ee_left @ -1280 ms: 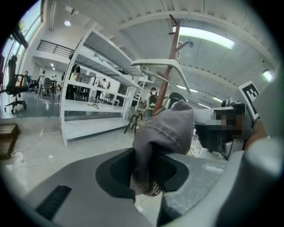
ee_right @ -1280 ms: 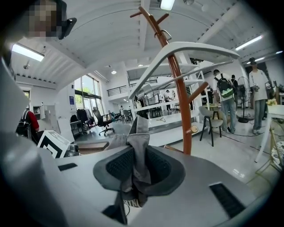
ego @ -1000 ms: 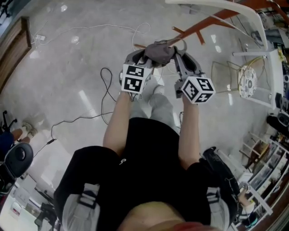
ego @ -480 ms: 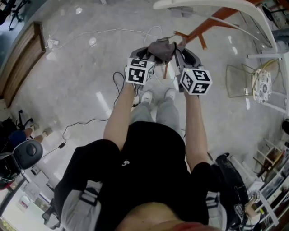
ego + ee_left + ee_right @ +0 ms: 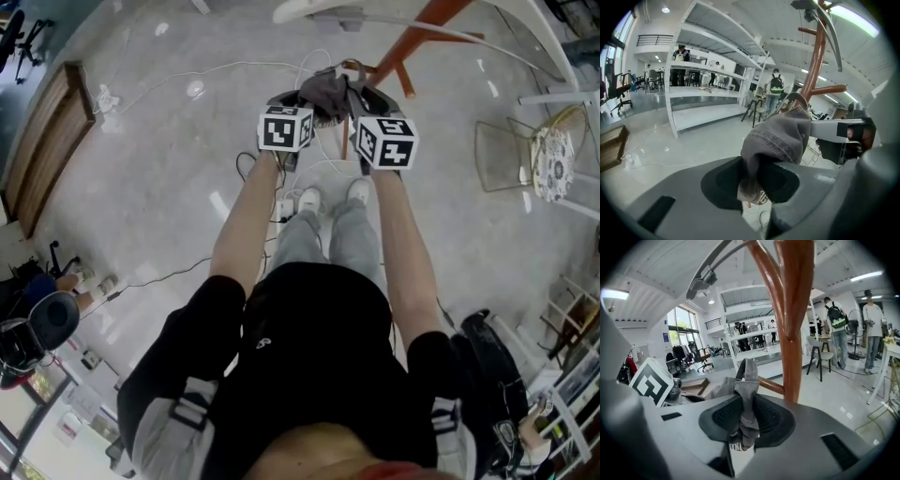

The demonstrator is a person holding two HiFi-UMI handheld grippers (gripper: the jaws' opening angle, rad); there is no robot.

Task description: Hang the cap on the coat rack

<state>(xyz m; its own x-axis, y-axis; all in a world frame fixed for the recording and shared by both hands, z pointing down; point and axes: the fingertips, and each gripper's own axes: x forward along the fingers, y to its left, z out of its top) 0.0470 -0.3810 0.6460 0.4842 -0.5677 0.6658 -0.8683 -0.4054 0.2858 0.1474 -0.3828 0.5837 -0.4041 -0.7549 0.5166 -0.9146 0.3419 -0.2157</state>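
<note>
A grey cap (image 5: 326, 91) hangs stretched between both grippers, held out in front of the person. My left gripper (image 5: 305, 99) is shut on one side of the cap (image 5: 780, 136), the fabric bunched between its pads. On the other side, a fold of the cap (image 5: 745, 394) is clamped in my right gripper (image 5: 354, 94). The orange-brown coat rack (image 5: 412, 42) stands just beyond the cap. Its pole (image 5: 794, 319) rises right behind the right gripper's jaws, with a peg (image 5: 771, 386) sticking out beside the cap. In the left gripper view the rack (image 5: 813, 70) rises behind the cap.
A white curved arm (image 5: 394, 9) arches overhead near the rack. Cables (image 5: 225, 187) trail over the glossy floor. A wire chair (image 5: 548, 159) stands at the right and a wooden crate (image 5: 47, 141) at the left. White shelving (image 5: 708, 70) and people (image 5: 834, 315) fill the background.
Both grippers have carried the cap forward and upward, closer to the rack's pole. The grip on the cap is unchanged.
</note>
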